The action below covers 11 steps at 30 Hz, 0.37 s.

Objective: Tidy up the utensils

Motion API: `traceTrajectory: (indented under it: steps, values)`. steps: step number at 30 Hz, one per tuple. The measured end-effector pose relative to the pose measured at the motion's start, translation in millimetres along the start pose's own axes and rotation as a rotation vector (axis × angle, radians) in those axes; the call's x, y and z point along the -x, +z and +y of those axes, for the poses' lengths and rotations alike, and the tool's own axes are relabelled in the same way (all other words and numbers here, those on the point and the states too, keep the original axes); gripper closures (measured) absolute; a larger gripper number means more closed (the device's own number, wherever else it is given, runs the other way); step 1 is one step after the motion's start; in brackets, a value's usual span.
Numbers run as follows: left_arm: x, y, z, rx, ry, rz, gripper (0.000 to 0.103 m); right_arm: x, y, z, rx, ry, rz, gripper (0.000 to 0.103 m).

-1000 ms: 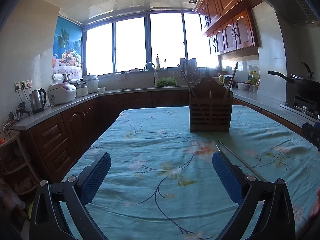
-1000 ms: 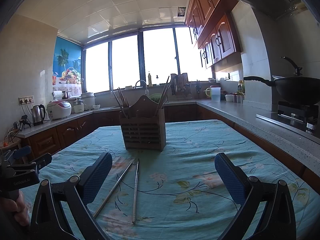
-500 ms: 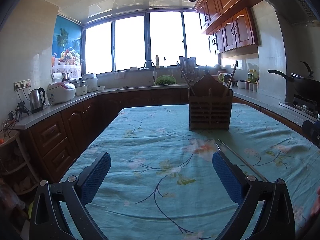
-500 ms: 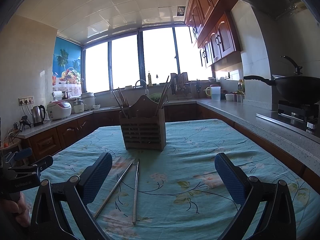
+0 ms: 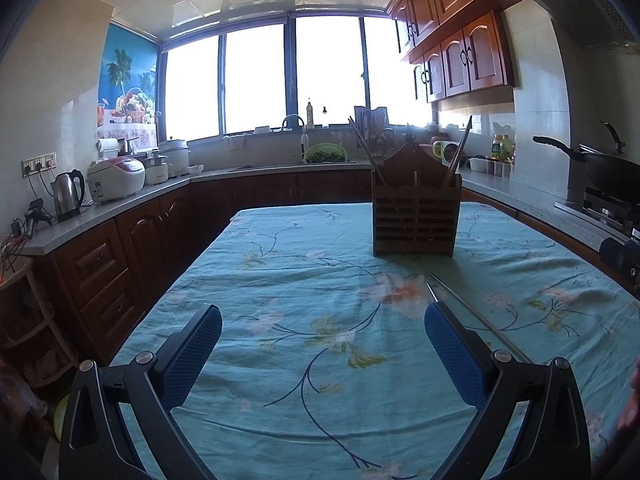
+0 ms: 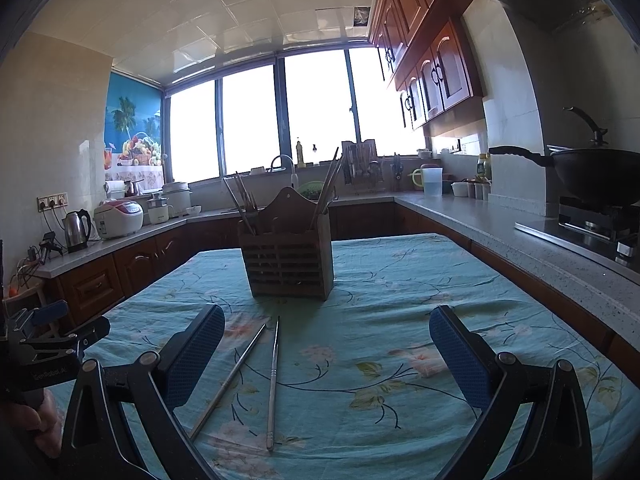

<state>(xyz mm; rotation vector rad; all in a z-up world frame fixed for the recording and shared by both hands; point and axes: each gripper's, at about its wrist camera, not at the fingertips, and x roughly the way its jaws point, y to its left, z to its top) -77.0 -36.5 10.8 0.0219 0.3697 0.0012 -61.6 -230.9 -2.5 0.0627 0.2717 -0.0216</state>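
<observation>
Both hand-held grippers, left (image 5: 323,354) and right (image 6: 327,354), gape empty over two metal chopsticks (image 6: 273,384) lying loose at 6 o'clock of the wooden holder (image 6: 289,258), awaiting pickup.

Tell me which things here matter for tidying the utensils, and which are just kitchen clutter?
Part of the job: two metal chopsticks on the tablecloth; wooden utensil holder.

Just lying about: kettle, rice cooker, wok, measuring jug.

Left gripper (image 5: 323,330): view lowered slightly since a second ago; wooden utensil holder (image 5: 416,216) now marginally higher in frame, toward 12 o'clock. In the right wrist view, this gripper (image 6: 60,330) has edged minutely inward at 9 o'clock.
</observation>
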Motion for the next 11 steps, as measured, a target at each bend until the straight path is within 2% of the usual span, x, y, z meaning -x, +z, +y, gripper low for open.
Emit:
traceTrajectory:
  steps: [11]
  values:
    - [-9.1, 10.3, -5.2, 0.016, -0.025, 0.05, 0.001, -9.6, 5.0, 6.1, -0.013, 0.003, 0.062, 0.0]
